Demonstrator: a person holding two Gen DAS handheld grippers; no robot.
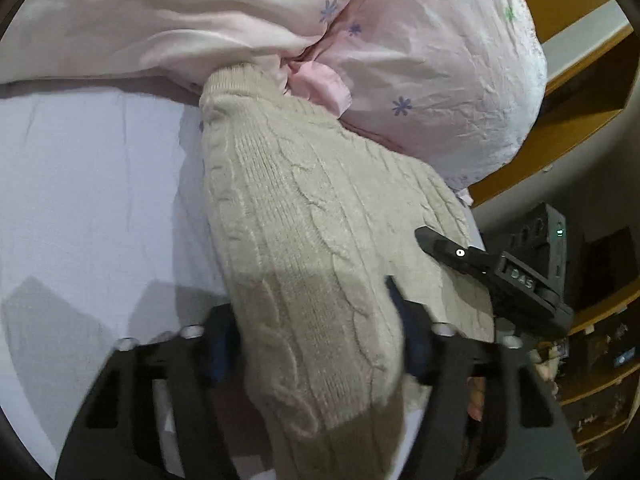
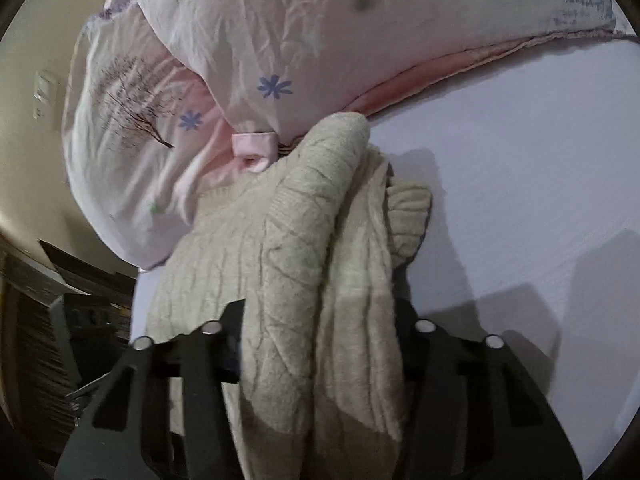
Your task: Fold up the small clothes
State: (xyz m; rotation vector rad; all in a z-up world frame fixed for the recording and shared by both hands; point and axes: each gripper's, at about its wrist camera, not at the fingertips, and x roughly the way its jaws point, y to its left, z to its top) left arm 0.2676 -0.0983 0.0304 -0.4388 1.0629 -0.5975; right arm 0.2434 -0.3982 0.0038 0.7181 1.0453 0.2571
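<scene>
Here the cream cable-knit sweater (image 1: 312,216) lies on the white bed sheet (image 1: 88,184), its far ribbed end pushed up against the pink floral duvet (image 1: 432,68) that is heaped at the top of the bed. In the left wrist view the left gripper (image 1: 316,340) has its jaws set either side of a thick fold of the sweater, with the knit filling the whole gap between them and the blue pads pressed against it, so the jaws are closed on the cloth at a fairly wide setting. From that grip the sweater runs away in a long band toward the duvet. The right gripper (image 1: 496,276) shows as a dark body at the sweater's right edge, near the wooden shelving (image 1: 576,92) beyond the bed. In the right wrist view the right gripper (image 2: 320,344) likewise has its jaws clamped on a bunched, doubled-over part of the sweater (image 2: 304,248), the knit packed between the two jaws. A ribbed cuff (image 2: 408,216) sticks out on the right side of the sweater over the sheet (image 2: 520,184). The duvet (image 2: 248,52) sits just behind the sweater, touching its upper end, with a small pink fabric loop (image 2: 254,150) next to the knit.
</scene>
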